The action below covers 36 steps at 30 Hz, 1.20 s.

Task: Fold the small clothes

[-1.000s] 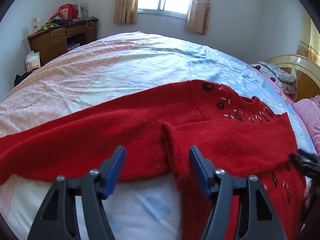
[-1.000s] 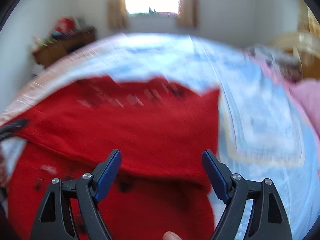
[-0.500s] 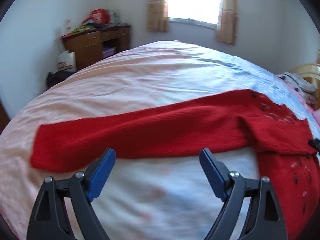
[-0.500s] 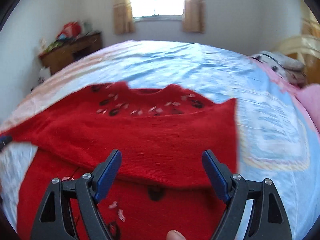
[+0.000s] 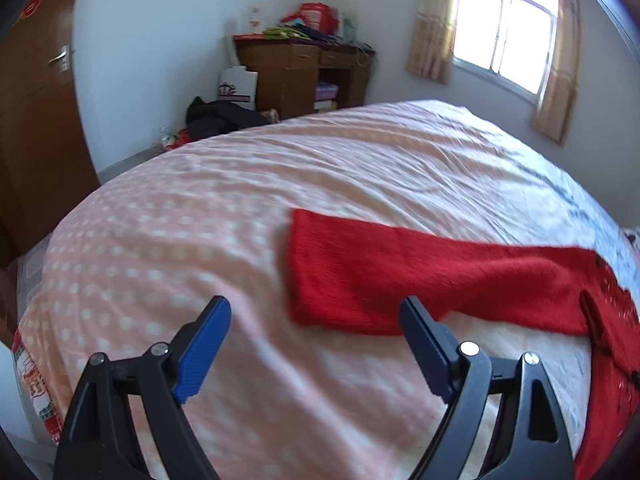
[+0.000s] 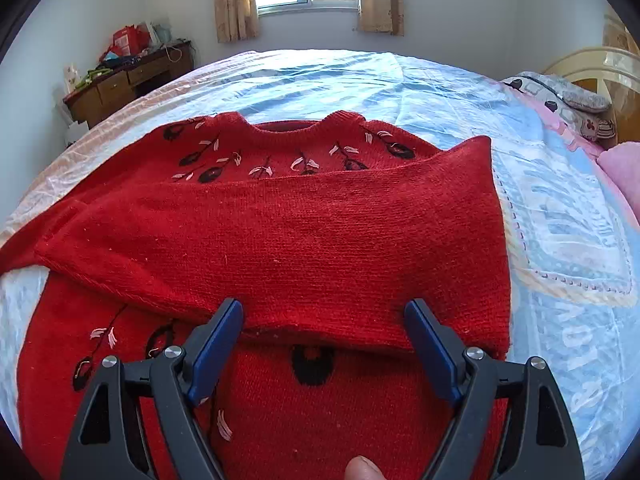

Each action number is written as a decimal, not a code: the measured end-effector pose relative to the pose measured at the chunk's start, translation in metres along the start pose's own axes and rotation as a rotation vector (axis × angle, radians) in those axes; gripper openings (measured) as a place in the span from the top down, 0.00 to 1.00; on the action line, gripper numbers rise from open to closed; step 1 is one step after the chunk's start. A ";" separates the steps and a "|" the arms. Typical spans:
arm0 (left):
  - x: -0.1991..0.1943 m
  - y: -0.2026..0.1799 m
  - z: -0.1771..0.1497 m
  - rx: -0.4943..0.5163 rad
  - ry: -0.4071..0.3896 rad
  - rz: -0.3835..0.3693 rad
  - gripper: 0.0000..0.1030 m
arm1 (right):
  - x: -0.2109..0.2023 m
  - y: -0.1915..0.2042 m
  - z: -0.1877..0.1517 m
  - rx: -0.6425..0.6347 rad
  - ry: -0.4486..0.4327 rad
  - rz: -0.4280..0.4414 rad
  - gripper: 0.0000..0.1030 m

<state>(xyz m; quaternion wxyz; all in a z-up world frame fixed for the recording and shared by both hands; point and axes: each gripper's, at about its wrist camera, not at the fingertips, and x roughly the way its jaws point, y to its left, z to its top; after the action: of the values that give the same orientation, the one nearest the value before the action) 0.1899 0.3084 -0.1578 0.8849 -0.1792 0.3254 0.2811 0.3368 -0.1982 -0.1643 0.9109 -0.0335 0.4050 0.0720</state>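
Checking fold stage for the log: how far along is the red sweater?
Done: one sleeve lies folded across the red sweater. In hand: nothing; left gripper and right gripper are open. Left: the other sleeve lies outstretched on the bed; body unfolded.

The left gripper (image 5: 316,346) has swung away from the sweater's (image 6: 280,240) body toward the cuff of the outstretched sleeve (image 5: 400,280), near the bed's (image 5: 200,240) pink edge. The right gripper (image 6: 324,350) has steadied over the folded sleeve, its view now sharp.
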 end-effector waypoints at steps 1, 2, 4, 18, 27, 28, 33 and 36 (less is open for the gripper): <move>0.000 0.004 0.000 -0.018 -0.002 -0.008 0.14 | -0.001 0.000 0.000 0.002 -0.003 0.000 0.19; 0.000 0.008 0.000 -0.028 -0.002 -0.016 0.15 | -0.002 0.001 -0.001 0.001 -0.005 -0.001 0.19; 0.001 0.012 0.001 -0.039 -0.001 -0.021 0.18 | -0.003 0.002 -0.002 -0.004 -0.009 -0.009 0.19; 0.042 -0.003 0.022 -0.016 0.031 -0.035 0.48 | -0.006 0.004 -0.005 -0.012 -0.027 -0.022 0.19; 0.044 0.002 0.022 -0.017 0.061 -0.083 0.89 | -0.007 0.004 -0.006 -0.011 -0.034 -0.026 0.19; 0.043 0.004 0.022 -0.025 0.058 -0.103 0.90 | -0.007 0.004 -0.006 -0.010 -0.035 -0.026 0.19; 0.039 0.014 0.025 -0.069 0.066 -0.157 0.90 | -0.008 0.005 -0.007 -0.010 -0.037 -0.027 0.19; 0.033 0.017 0.031 -0.087 0.053 -0.183 0.90 | -0.008 0.005 -0.007 -0.010 -0.038 -0.027 0.19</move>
<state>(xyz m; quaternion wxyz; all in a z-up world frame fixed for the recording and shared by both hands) 0.2152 0.3498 -0.1600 0.8893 -0.2539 0.3185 0.2080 0.3262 -0.1951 -0.1630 0.9191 -0.0422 0.3868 0.0622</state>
